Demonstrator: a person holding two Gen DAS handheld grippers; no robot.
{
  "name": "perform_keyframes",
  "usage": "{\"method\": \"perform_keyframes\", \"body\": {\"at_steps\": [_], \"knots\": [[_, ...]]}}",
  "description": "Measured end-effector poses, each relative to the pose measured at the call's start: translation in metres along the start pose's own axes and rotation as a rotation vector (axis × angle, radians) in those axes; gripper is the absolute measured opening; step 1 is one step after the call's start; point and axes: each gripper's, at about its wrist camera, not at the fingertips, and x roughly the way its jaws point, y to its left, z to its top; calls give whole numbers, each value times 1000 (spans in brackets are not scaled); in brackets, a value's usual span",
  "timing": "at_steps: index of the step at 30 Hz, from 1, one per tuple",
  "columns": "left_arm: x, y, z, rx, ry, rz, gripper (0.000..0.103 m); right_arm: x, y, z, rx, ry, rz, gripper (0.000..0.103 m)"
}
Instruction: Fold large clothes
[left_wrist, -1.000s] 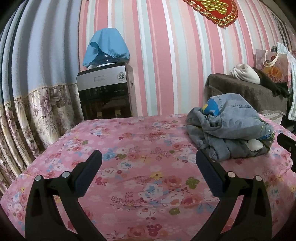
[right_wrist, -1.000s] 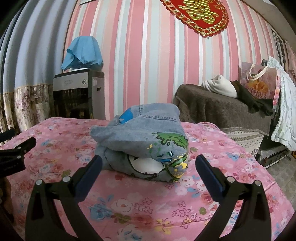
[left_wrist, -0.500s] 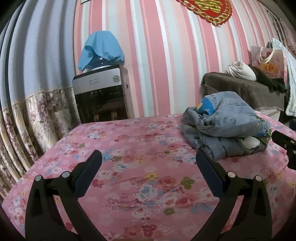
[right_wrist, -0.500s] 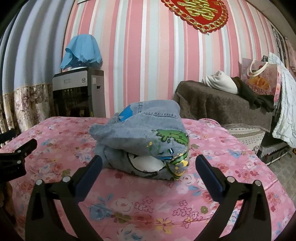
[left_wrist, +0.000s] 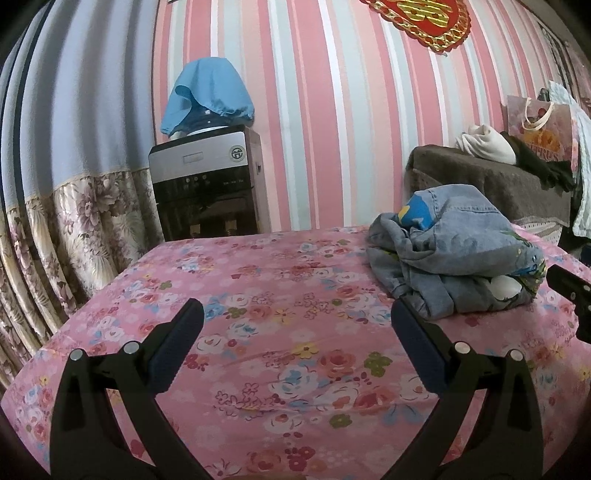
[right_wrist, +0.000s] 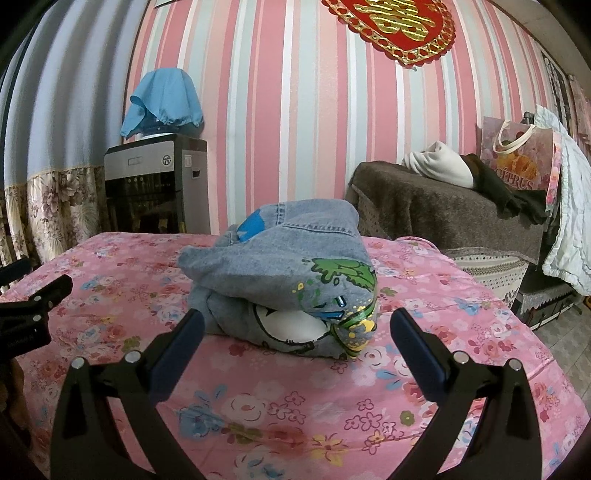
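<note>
The denim garment (right_wrist: 284, 273) is lying as a compact bundle on the table (right_wrist: 424, 398), which is wearing a pink flowered cover. The bundle is sitting toward the far right part of the table as the left wrist view shows it (left_wrist: 458, 254). Layers are stacking one over another, and a printed patch in green, white and yellow is showing at the near end. Judged from this shape, the folding is looking largely done, though the folds are lying loose and uneven and it cannot be told whether further squaring is intended.

The right hand-held gripper (right_wrist: 295, 332) is hovering just in front of the bundle with its jaws spread wide, gripping nothing and not touching the cloth. The left hand-held gripper (left_wrist: 295, 321) is hanging over bare table to the left of the bundle, jaws likewise spread and empty. Each tool is appearing at the edge of the other's view.

Nothing is standing between either tool and the garment. Beyond the table, a water dispenser (left_wrist: 207, 188) under a blue cloth (left_wrist: 210, 92) is standing against the striped wall, beside a flowered curtain (left_wrist: 55, 236). A brown covered couch (right_wrist: 443, 206) is carrying a white bundle (right_wrist: 439, 166), dark clothing and a gift bag (right_wrist: 517, 155), all well apart from the work area.
</note>
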Motion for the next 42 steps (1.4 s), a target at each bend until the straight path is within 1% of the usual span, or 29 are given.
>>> {"method": "perform_keyframes", "body": {"at_steps": [15,19,26,35,42], "knots": [[-1,0,0,1,-1,3,100,0,-1,0,-1,0,1,101],[-3,-1,2,10,-6,16,100,0,0,0,-1,0,1,101],[-6,-5,4,30,-21,14,100,0,0,0,-2,-1,1,101],[-5,-5,4,15,-12,17,100,1,0,1,-8,-1,-4,101],[-4,-3,3,-17,-7,22,100,1,1,1,-9,-1,-4,101]]}}
